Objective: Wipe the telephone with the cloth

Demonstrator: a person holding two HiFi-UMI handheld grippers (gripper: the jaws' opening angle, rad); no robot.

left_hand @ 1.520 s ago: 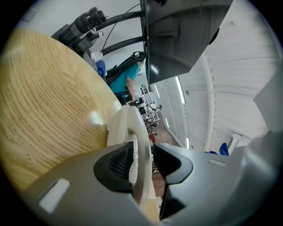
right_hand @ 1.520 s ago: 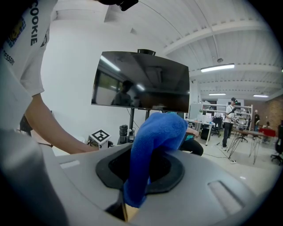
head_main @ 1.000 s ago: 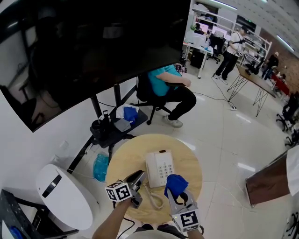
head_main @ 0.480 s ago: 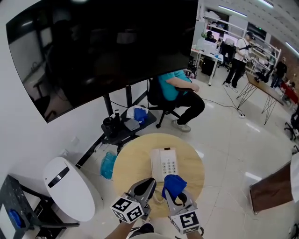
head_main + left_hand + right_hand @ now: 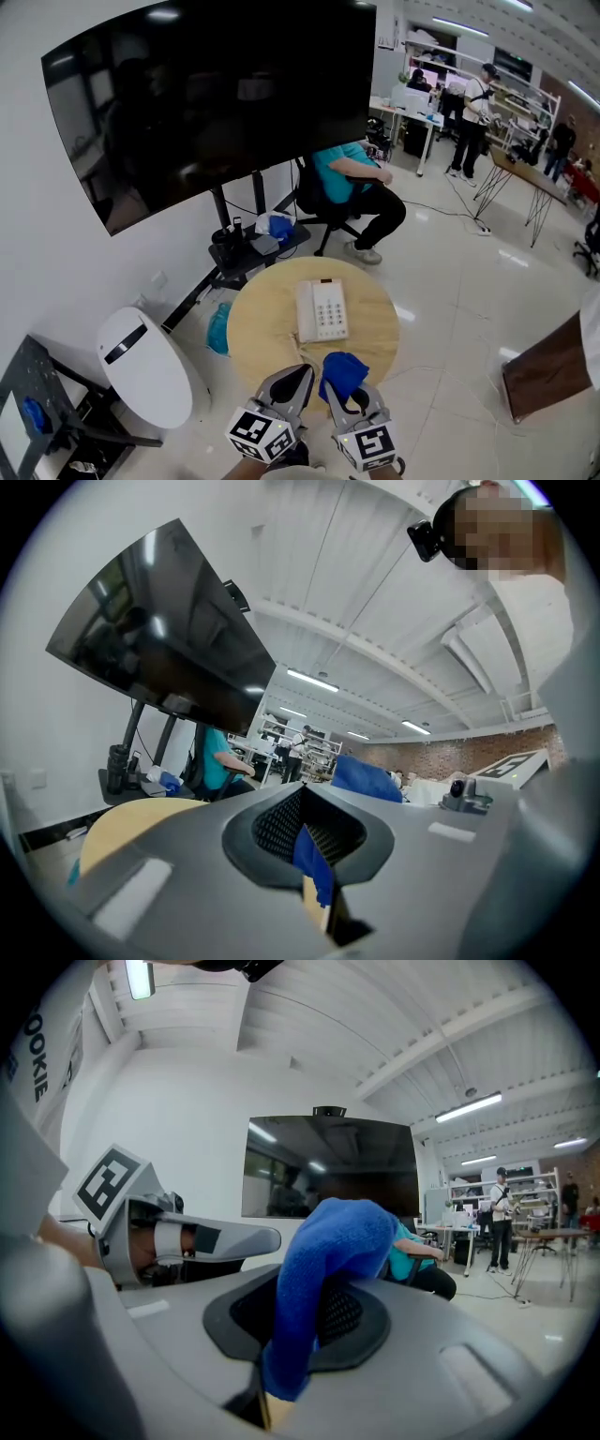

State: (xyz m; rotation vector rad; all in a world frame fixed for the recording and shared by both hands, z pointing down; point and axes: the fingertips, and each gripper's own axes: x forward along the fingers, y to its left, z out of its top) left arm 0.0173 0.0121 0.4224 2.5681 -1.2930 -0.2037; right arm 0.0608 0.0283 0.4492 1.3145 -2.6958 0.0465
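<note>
The right gripper is clenched on a bunched blue microfibre cloth. It hangs over the near edge of the round light-wood table. The cream push-button desk telephone lies just beyond it toward the far side, a touch left. The phone's long axis runs near to far, so wiping strokes probably go straight out. The left gripper sits right beside it, about equally near the phone, its jaws just snapped together on nothing. The phone is flat mid-table with its handset cradled on the left.
</note>
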